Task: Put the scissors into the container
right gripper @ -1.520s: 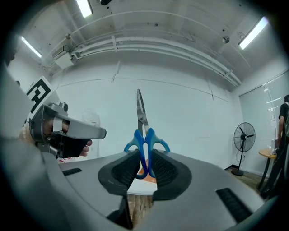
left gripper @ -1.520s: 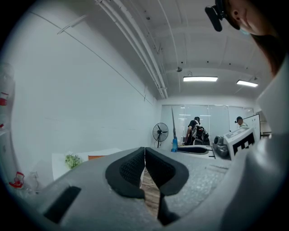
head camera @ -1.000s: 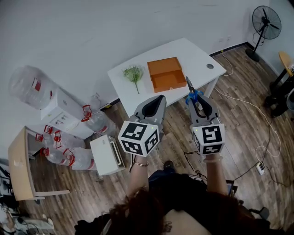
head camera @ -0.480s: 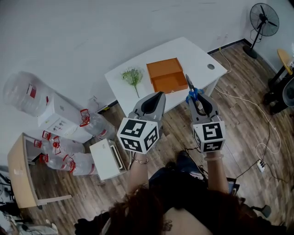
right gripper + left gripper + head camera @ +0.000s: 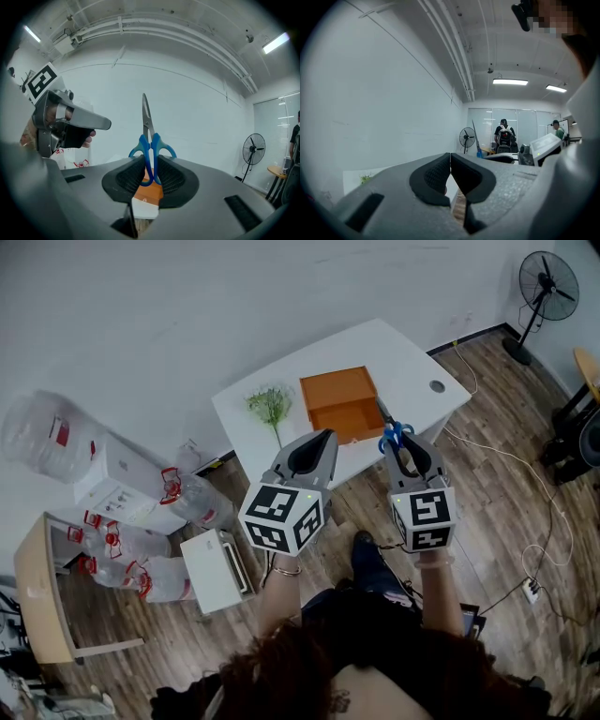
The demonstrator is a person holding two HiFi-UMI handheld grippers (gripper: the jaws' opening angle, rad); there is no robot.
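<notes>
Right gripper point(image 5: 151, 176): closed on the blue handles of the scissors point(image 5: 149, 136). Both pads press on the loops, and the shut blades point straight out past the jaw tips.
Left gripper point(image 5: 450, 161): pads meet at their tips with nothing between them. It is held up beside the right one.
Right gripper view only: the grip on the handles shows clearly. A patch of orange shows down through the gap behind the pads, and the left gripper is at the left with a hand's fingers around its grip.
Head view only: the scissors are in the air over the table's near edge. The blade tip overlaps the near right corner of the container point(image 5: 339, 399); its height above that corner cannot be told.
Container: orange, shallow, open-topped, at the middle of the table.
Table point(image 5: 412, 357): white. A green sprig point(image 5: 269, 404) lies toward the left edge, just beside the container, and a round cable hole point(image 5: 437, 386) is near the right corner.
Floor point(image 5: 487, 484): wood planks. Clear water jugs point(image 5: 37, 427) with red caps and white boxes are left of the table, and cables trail at the right.
Room: a white wall behind the table and a standing fan point(image 5: 547, 287) at the far right.
Left gripper view only: people point(image 5: 504, 136) far off before a glass wall, with ceiling light strips above.
</notes>
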